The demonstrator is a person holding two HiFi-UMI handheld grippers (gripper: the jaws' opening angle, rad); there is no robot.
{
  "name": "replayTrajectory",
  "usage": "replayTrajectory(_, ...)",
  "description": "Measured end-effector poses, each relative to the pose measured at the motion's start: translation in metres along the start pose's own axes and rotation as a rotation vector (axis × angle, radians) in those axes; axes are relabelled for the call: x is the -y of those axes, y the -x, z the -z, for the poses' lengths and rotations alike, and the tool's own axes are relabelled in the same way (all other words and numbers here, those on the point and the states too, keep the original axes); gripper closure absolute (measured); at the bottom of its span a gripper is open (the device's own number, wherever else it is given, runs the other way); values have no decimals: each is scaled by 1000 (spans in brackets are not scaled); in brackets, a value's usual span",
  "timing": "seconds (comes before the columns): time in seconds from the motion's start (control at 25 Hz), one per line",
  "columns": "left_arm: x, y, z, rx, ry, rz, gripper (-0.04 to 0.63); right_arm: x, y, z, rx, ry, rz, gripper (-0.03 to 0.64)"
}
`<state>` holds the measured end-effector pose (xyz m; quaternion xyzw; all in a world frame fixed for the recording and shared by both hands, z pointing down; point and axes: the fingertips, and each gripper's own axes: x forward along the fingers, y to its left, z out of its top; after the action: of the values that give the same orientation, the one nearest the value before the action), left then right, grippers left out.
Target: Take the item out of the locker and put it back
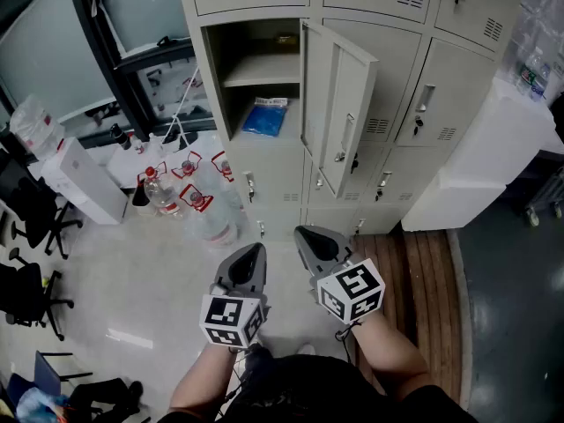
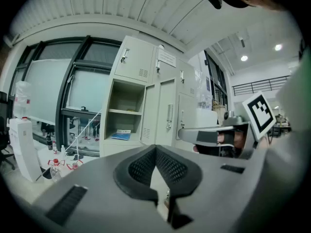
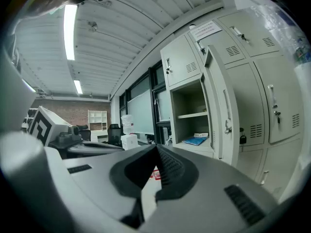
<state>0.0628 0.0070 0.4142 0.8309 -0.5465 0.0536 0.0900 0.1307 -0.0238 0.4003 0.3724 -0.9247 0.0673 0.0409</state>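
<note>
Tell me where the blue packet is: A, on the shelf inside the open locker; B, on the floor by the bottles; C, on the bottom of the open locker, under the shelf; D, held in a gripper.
C: the blue packet lies flat on the bottom of the open locker, below its shelf.
</note>
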Motion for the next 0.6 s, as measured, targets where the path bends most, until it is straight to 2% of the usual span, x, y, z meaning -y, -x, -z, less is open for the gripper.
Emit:
replayTrajectory(0.32, 1, -1, 4, -1, 19, 5, 592, -6, -2, -2, 26, -18, -49, 617)
replayTrajectory(0.6, -11, -1, 2, 2, 24, 7, 592, -9, -15, -3, 19, -9, -52, 617)
